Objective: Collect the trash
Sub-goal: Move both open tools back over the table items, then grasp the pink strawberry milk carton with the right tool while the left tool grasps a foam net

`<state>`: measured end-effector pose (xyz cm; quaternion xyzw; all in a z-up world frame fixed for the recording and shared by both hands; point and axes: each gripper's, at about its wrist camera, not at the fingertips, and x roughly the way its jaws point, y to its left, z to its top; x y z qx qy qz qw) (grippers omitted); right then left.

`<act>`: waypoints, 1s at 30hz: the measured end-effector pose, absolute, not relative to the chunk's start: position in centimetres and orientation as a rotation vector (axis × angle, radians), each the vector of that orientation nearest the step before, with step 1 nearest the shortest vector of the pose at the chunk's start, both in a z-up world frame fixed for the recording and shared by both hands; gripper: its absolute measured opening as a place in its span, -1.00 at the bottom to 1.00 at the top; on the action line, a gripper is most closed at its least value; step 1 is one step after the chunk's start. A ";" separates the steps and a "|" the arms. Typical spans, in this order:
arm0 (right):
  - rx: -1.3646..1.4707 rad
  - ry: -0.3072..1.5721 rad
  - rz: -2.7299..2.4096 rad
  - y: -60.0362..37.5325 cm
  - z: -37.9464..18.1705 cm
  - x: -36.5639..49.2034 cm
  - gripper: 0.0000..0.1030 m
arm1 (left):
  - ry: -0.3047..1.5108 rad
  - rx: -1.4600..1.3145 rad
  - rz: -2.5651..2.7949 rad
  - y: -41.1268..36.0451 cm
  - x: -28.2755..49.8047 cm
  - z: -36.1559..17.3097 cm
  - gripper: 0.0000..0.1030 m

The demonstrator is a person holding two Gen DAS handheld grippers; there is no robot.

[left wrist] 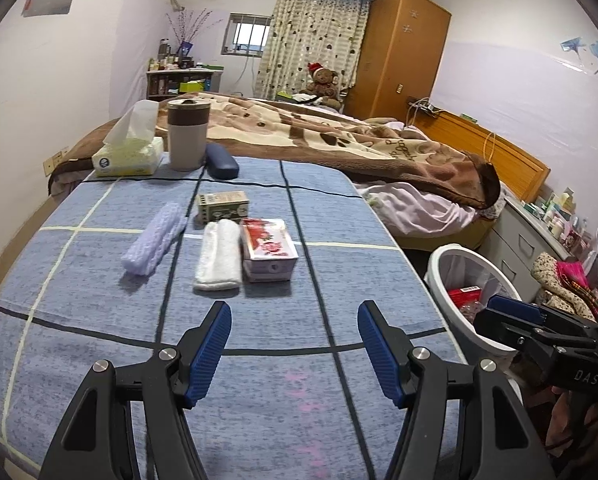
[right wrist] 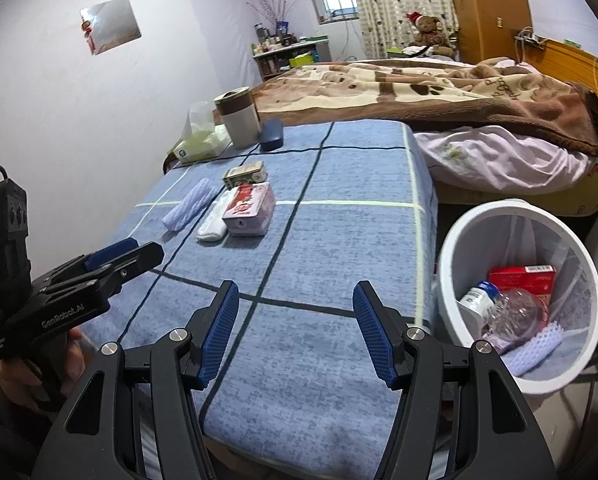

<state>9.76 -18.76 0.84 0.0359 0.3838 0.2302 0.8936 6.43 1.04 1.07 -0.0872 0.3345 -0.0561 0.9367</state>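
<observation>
- My left gripper [left wrist: 295, 348] hangs released over the blue tablecloth [left wrist: 99, 320], empty.
- My right gripper [right wrist: 295, 332] gapes empty beside the white bin [right wrist: 459, 240].

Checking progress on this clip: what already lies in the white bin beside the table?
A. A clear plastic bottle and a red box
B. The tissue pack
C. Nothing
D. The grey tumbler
A: the right wrist view looks into the white bin and shows a clear plastic bottle and a red box.
</observation>
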 end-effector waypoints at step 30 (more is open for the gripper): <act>-0.007 0.855 0.521 -11.2 -0.3 17.0 0.19 | 0.742 -0.178 0.049 9.9 13.3 -1.9 0.27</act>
